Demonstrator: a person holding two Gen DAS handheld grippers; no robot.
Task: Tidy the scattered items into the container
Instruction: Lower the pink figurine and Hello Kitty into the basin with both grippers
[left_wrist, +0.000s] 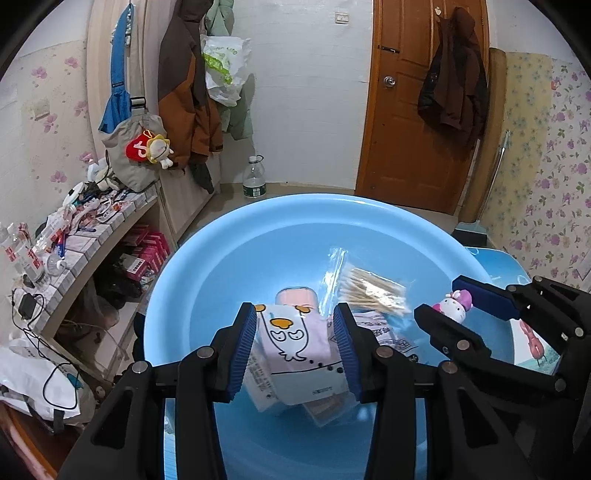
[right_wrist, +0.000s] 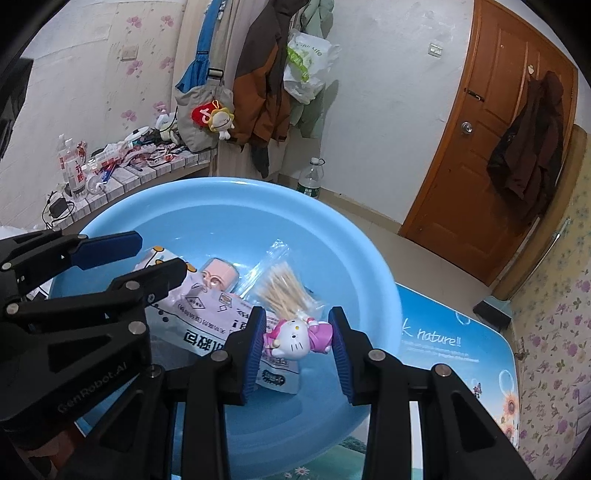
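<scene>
A big light-blue basin (left_wrist: 236, 251) (right_wrist: 351, 258) fills both views. Inside lie a clear bag of cotton swabs (left_wrist: 373, 288) (right_wrist: 284, 290) and a small pink face-print item (left_wrist: 297, 297) (right_wrist: 219, 277). My left gripper (left_wrist: 299, 343) is over the basin, its jaws around a pink duck-print packet (left_wrist: 295, 354) (right_wrist: 207, 314) that sags below them. My right gripper (right_wrist: 299, 339) holds a pink Hello Kitty figure (right_wrist: 295, 336) (left_wrist: 456, 304) between its pads above the basin. Each gripper shows in the other's view: the right one (left_wrist: 443, 299), the left one (right_wrist: 162, 254).
The basin stands on a table with a printed blue cover (right_wrist: 454, 354). A cluttered tiled shelf (left_wrist: 85, 236) runs at the left. Coats and bags (left_wrist: 188, 92) hang on the far wall. A water bottle (left_wrist: 255, 177) stands on the floor, and a wooden door (left_wrist: 413, 110) is at the right.
</scene>
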